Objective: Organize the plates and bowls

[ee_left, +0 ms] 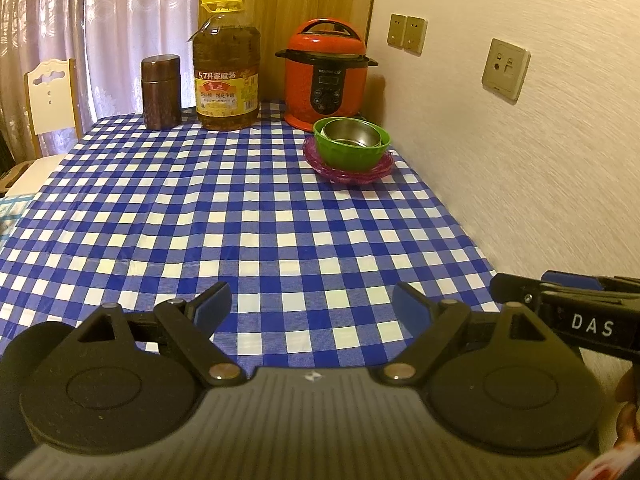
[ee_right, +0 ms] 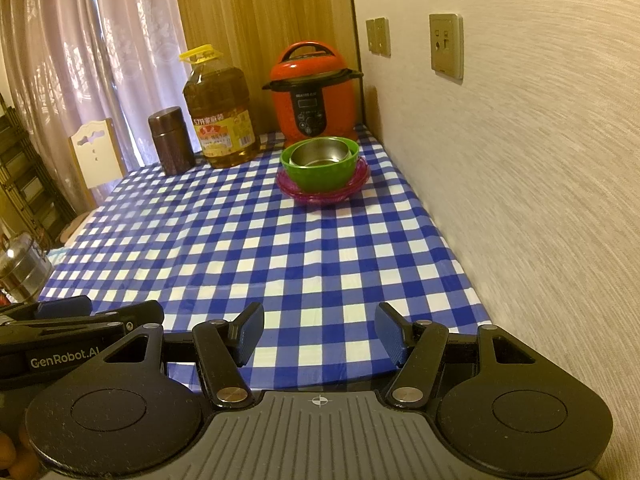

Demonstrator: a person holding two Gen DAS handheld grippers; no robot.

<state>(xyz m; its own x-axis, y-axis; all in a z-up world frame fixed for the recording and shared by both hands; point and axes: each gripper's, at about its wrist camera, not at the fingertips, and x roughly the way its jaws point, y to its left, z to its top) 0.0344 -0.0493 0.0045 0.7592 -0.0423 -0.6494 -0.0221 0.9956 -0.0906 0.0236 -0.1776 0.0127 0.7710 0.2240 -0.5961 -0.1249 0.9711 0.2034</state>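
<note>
From my seat, the nested stack of green plastic bowl (ee_right: 320, 170), steel bowl (ee_right: 320, 153) and pink plates (ee_right: 320, 192) sits far ahead by the right wall, nearer my right tongs (ee_right: 318, 334); both right and left tongs (ee_left: 312, 306) gape empty.

A steel bowl (ee_right: 319, 152) sits in a larger bowl (ee_right: 320, 172), which stands on stacked plates (ee_right: 322, 192) near the wall (ee_right: 520, 160). Behind them stands a cooker (ee_right: 314, 94); left of it, an oil jug (ee_right: 218, 112), then a canister (ee_right: 171, 140).

The green bowl (ee_left: 352, 148) hides most of the pink plates (ee_left: 347, 170); the steel pot (ee_right: 20, 266) is cut off.
</note>
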